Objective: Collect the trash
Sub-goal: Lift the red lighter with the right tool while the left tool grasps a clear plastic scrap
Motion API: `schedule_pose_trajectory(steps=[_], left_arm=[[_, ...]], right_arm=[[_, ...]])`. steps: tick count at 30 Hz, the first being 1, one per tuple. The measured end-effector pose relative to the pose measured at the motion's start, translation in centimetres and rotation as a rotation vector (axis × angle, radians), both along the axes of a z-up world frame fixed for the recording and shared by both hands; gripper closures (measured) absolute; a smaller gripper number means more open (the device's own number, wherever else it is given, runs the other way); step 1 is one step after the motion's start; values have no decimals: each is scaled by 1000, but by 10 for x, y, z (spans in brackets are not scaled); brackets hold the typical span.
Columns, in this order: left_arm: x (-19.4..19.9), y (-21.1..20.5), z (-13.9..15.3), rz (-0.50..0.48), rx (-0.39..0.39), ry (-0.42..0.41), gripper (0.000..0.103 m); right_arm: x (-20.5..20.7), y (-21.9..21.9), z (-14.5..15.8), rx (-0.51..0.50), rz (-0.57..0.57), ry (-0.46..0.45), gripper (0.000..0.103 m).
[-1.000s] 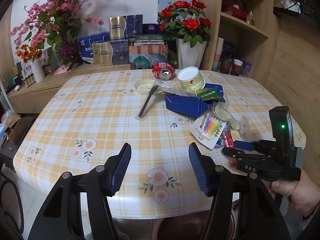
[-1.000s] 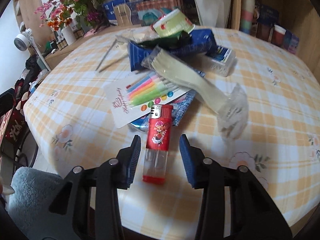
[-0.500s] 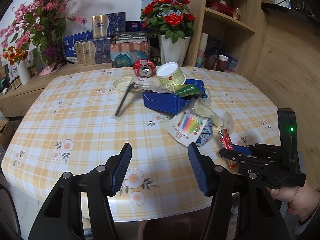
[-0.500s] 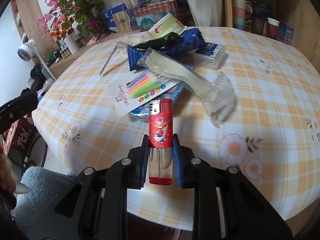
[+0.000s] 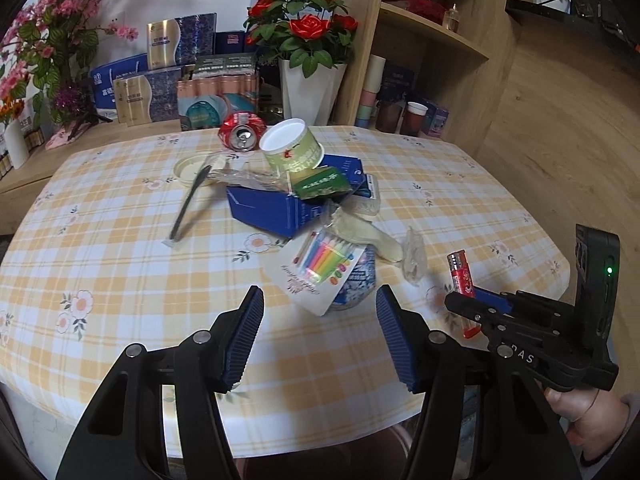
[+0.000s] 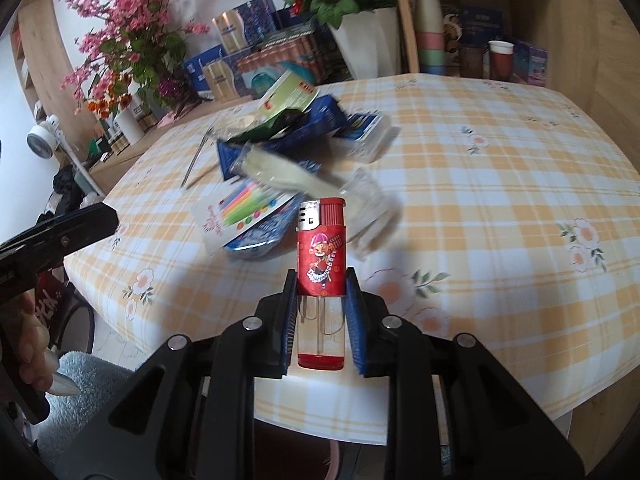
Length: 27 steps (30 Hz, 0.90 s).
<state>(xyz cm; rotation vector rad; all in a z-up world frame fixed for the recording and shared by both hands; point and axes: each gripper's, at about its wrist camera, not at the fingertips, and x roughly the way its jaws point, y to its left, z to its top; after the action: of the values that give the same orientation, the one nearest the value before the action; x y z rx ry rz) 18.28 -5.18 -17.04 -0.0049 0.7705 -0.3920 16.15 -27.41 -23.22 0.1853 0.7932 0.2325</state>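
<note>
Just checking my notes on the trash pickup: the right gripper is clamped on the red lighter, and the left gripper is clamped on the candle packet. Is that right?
Not quite. The left gripper is open and holds nothing; the candle packet lies on the table beyond it, as the left wrist view shows. The right gripper is indeed clamped on the red lighter.

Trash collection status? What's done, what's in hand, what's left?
Done: no item visibly binned yet. In hand: right gripper is shut on the red plastic lighter, lifted off the checked tablecloth. Left gripper is open, empty. Left: candle card, blue carton, green paper tub, red can.
</note>
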Motion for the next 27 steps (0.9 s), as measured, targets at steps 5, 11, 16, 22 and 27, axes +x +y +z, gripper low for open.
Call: schedule_pose_trajectory(steps=[5,11,16,22,27], left_arm=[[23,-17,-7,-10,-41,31,47],[68,-29,-19,-2,-135,89,55],[100,-34,-36,49,-176,156,55],[118,-40,-52,73,-183,187,68],[112,-41,-46,53,-168,159,91]], right_arm=[[-1,-16,-2,9,-25,-2,77],[-2,-29,-8,25,-53,5,77],[-2,-38,-11,26,-68,10,77],[0,-44,-13,18,-83,19,77],[-3,-44,-13,18,-87,25,77]])
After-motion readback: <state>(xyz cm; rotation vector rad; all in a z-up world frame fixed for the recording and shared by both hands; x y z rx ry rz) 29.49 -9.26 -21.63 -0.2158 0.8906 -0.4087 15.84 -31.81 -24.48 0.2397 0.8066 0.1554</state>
